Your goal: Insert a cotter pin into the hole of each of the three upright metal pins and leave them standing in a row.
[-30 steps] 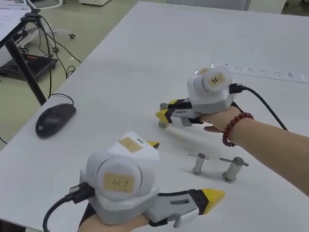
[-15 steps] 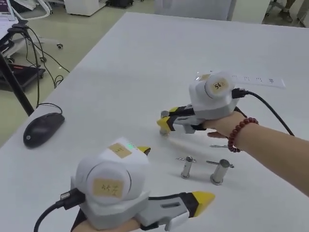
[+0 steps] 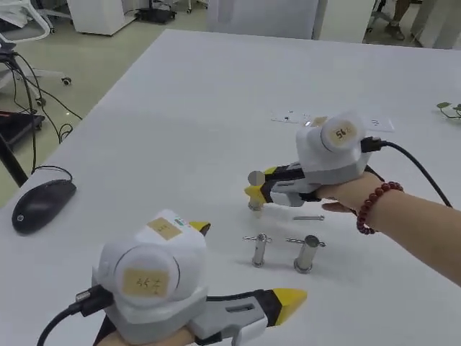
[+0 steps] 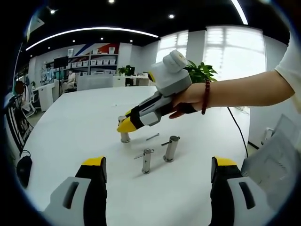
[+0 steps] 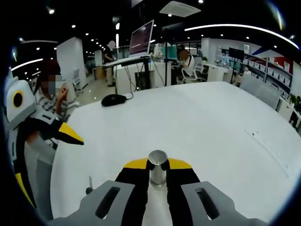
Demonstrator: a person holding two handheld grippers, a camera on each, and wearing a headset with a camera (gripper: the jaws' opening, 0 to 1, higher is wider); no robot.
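Note:
My right gripper (image 3: 256, 193) is shut on an upright metal pin (image 5: 158, 158) that stands on the white table (image 3: 180, 108), its round cap showing between the yellow-tipped jaws. To its near right stand two more metal pins (image 3: 259, 249) (image 3: 305, 254), each with a cotter pin through its hole. A loose cotter pin (image 3: 308, 217) lies flat beside the right hand. My left gripper (image 4: 159, 164) hovers open in front of the row, nothing between its fingers, and its body takes up the bottom of the head view.
A black mouse (image 3: 42, 204) lies at the table's left edge. A white power strip (image 3: 335, 120) sits behind the right gripper, whose black cable (image 3: 421, 173) trails right. Chairs, desks and seated people are beyond the table.
The head camera has shifted. The right gripper and the pin it holds now sit closer to the two pins with cotter pins. The loose cotter pin has come into sight.

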